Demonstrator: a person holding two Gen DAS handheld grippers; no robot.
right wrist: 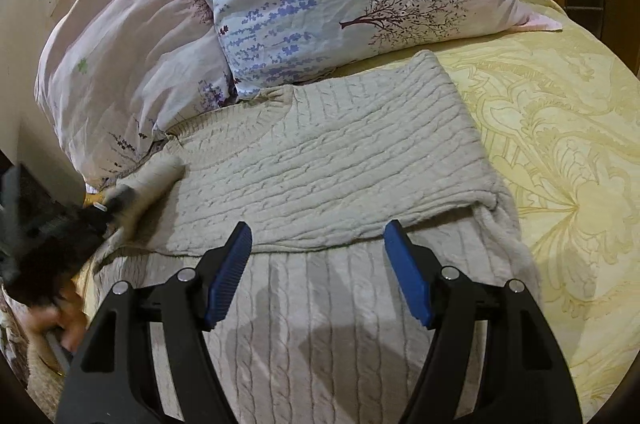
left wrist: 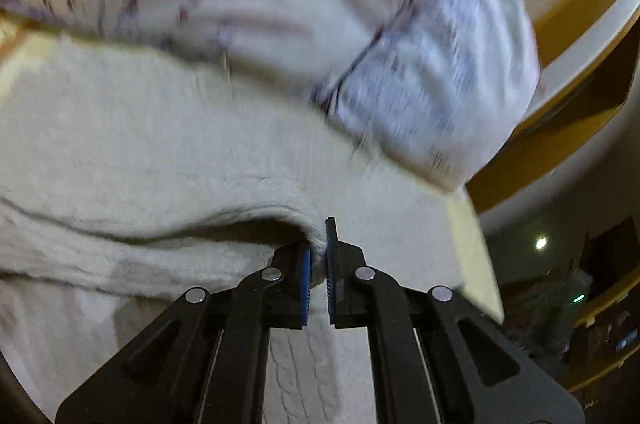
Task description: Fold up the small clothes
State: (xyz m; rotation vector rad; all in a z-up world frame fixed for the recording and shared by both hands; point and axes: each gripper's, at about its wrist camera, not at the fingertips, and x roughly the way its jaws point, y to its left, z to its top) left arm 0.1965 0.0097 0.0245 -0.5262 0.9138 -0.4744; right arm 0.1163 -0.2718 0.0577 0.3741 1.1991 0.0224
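Left gripper [left wrist: 318, 264] is clamped on the sweater [right wrist: 328, 159] sleeve to carry it inward; right gripper [right wrist: 320, 264] hovers wide open, holding nothing.

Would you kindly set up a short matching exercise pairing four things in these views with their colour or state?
Things:
1. left gripper
2. right gripper
3. sweater
4. bedsheet

States:
A. yellow, patterned
B. open, holding nothing
C. shut on a knit edge
D. beige cable knit, partly folded

Pairs: 1-C, 2-B, 3-D, 4-A
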